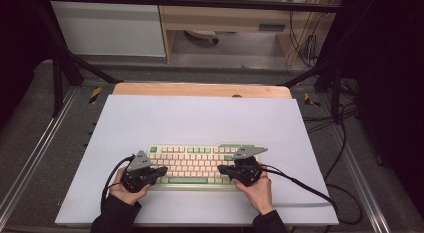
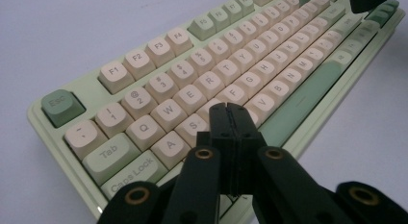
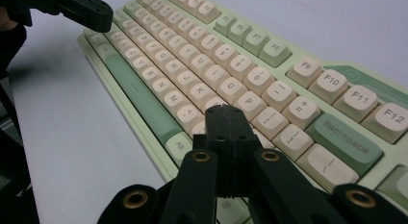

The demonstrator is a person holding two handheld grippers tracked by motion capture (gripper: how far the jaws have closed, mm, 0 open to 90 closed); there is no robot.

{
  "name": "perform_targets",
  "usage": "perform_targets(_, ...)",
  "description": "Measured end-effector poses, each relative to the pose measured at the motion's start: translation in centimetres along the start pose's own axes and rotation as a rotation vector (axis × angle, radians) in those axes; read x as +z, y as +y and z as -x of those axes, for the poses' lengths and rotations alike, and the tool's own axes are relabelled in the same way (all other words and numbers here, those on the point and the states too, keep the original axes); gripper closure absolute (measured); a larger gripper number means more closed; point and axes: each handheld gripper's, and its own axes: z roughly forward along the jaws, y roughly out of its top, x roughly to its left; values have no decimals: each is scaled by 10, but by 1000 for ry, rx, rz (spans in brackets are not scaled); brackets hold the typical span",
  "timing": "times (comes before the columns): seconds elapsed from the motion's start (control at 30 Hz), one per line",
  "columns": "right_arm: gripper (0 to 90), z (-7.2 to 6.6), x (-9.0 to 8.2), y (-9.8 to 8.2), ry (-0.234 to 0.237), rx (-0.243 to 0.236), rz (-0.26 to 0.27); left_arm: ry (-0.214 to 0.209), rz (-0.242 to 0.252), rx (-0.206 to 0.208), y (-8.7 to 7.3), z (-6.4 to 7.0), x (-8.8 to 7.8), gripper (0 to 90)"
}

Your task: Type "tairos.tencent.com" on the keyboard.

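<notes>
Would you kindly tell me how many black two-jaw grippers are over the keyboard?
2. The left black two-jaw gripper, jaws shut, is over the pale green and cream keyboard's left end; the right black two-jaw gripper, also shut, is over its right end.

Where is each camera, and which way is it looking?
High view: above the table, looking down on keyboard, hands and sleeves.
Left gripper view: rides the left hand-held gripper, shut jaws pointing over the S and D keys.
Right gripper view: rides the right hand-held gripper, shut, near the Alt key.
All share the keyboard.
</notes>
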Motion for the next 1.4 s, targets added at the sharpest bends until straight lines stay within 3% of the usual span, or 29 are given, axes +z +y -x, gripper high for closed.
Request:
perform_targets(0.4, 900, -4, 12, 13, 1, 6, 12, 13, 6, -10, -6, -8, -8, 895)
perform_targets(0.7, 900, -6, 32, 23, -6, -2, 3, 18, 3, -21, -10, -11, -9, 895)
perform_targets(1.07, 900, 0, 47, 21, -42, 7, -29, 23, 8, -26, -11, -14, -11, 896)
perform_targets(1.4, 900, 2, 53, 20, -36, 7, -35, 23, 6, -24, -12, -14, -11, 896)
